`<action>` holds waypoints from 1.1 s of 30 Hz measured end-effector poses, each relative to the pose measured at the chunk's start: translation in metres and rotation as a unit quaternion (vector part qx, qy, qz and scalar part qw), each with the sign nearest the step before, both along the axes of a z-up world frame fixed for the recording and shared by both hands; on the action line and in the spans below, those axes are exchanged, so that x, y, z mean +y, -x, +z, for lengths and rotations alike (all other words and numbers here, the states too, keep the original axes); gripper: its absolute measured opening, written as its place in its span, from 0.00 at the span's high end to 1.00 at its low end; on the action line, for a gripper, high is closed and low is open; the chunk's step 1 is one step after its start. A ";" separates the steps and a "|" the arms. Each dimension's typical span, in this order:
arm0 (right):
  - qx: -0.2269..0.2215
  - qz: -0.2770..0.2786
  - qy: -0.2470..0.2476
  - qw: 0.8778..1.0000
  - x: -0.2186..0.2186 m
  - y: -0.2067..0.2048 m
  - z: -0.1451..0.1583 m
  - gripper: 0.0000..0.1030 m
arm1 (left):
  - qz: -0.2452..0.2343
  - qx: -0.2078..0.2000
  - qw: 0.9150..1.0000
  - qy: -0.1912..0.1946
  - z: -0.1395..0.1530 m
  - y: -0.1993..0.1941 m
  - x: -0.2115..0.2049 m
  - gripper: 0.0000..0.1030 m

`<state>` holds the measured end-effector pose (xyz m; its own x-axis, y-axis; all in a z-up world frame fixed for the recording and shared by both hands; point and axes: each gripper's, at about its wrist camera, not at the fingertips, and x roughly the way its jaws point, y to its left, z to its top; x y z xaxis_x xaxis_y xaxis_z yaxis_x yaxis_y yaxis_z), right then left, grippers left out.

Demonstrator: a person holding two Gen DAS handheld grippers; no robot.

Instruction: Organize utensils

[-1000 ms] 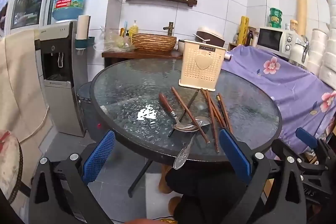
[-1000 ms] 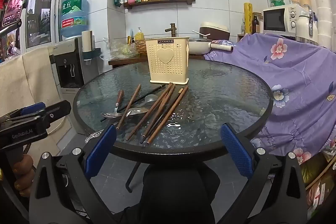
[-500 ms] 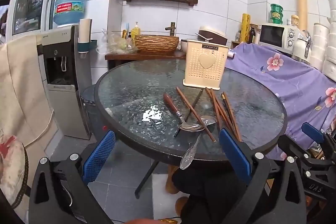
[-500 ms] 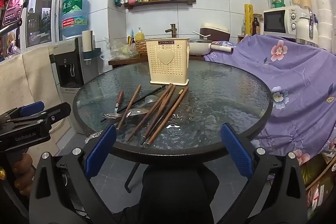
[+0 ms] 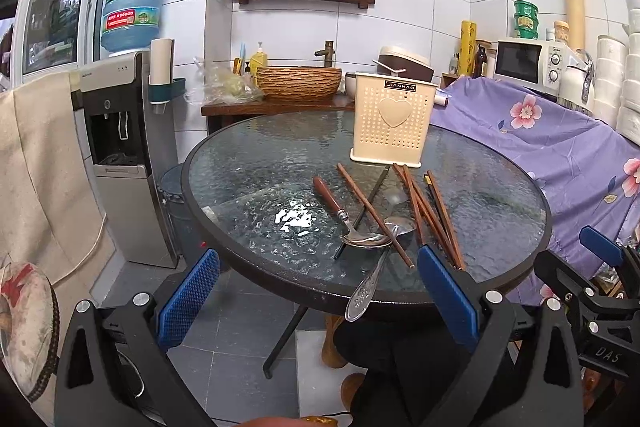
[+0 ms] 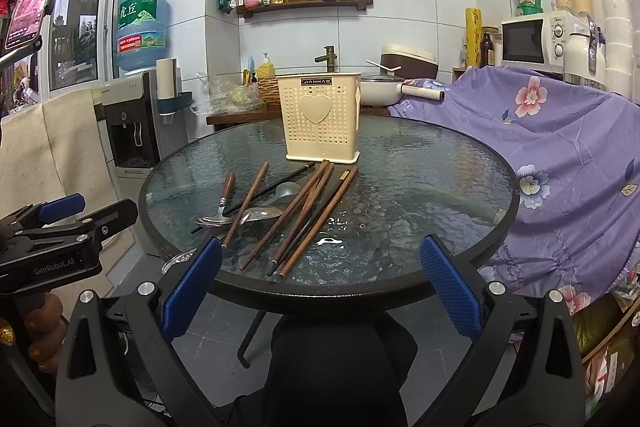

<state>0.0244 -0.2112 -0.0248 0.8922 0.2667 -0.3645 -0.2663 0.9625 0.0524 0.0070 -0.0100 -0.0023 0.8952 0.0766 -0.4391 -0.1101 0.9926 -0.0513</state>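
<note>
Round glass bench point(image 6: 420, 163) carrying everything. Cream holder point(image 6: 320, 119) standing upright at far side, looking unfilled. Chopsticks point(image 6: 304, 211) and spoons point(image 5: 366, 239) lying loose before it. Left claw point(image 5: 320, 297), right claw point(image 6: 318, 277) both released, hovering short of near rim, grasping nothing. Judging: sorting not yet starting; next move calling for descending on one utensil.

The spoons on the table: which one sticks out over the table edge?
The all-metal spoon with the patterned handle: its handle end overhangs the near rim. The wooden-handled spoon lies fully on the glass.
</note>
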 end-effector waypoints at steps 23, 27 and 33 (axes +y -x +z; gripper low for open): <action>0.000 0.000 0.001 1.000 0.000 0.000 0.000 0.05 | 0.009 0.001 1.000 -0.008 -0.001 0.001 0.000 0.06; -0.001 0.000 0.000 1.000 0.000 0.000 0.000 0.05 | 0.009 0.002 1.000 -0.008 -0.001 0.001 0.000 0.06; 0.000 0.000 0.000 1.000 0.000 0.000 0.000 0.05 | 0.009 0.001 1.000 -0.005 -0.001 0.001 0.001 0.06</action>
